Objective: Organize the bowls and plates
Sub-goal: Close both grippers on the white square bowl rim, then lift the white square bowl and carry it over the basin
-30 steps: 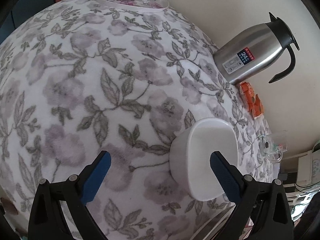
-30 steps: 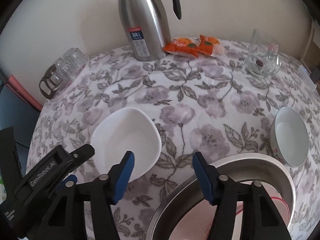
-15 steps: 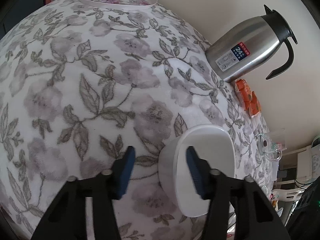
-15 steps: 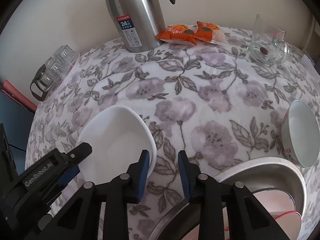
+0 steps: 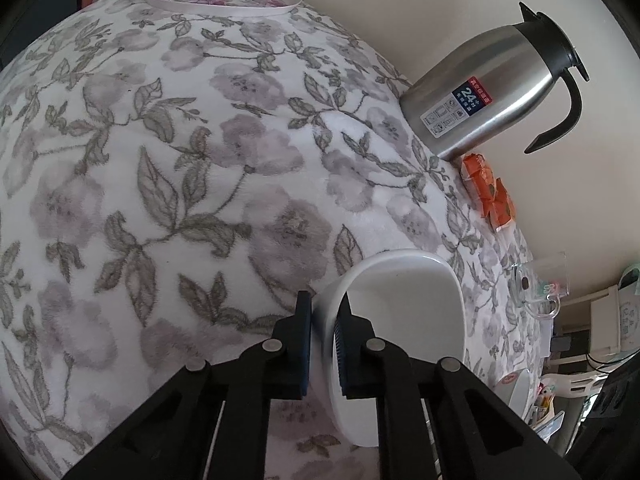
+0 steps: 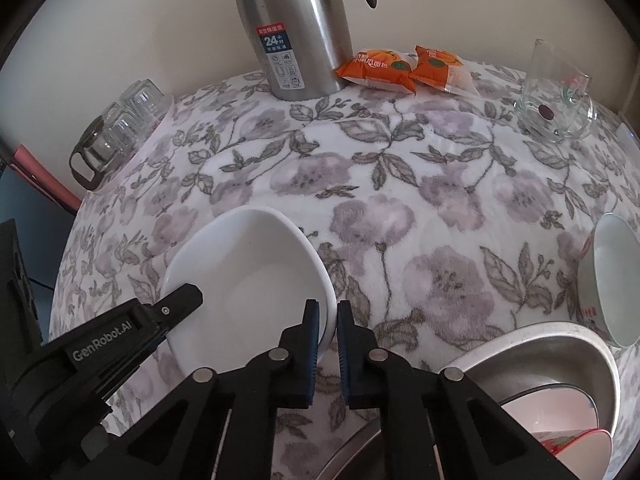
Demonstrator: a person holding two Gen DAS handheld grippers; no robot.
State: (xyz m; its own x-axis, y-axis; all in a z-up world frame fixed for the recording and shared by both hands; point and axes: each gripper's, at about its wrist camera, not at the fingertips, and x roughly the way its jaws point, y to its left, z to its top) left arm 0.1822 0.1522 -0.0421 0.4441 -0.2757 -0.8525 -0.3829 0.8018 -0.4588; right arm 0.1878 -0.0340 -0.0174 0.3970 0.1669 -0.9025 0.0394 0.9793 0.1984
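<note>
A white, rounded-square bowl [image 5: 404,320] sits on the flowered tablecloth [image 5: 200,160]. My left gripper [image 5: 323,322] is shut on the bowl's near rim, one pad outside the wall and one inside. In the right wrist view the same bowl [image 6: 248,272] has my right gripper [image 6: 328,320] shut on its right-hand rim. The left gripper's black finger [image 6: 176,304] shows on the bowl's opposite, lower-left rim. A smaller white bowl [image 6: 612,280] stands at the right edge.
A steel basin [image 6: 560,360] with pink plates [image 6: 540,412] inside sits at the lower right. At the back stand a steel thermos [image 6: 296,28], orange snack packs [image 6: 400,66] and a glass mug [image 6: 556,112]. Glass cups [image 6: 120,128] stand at the far left.
Both grippers went from wide open to shut on opposite rims of the white bowl. Both also came a little closer to the table.
</note>
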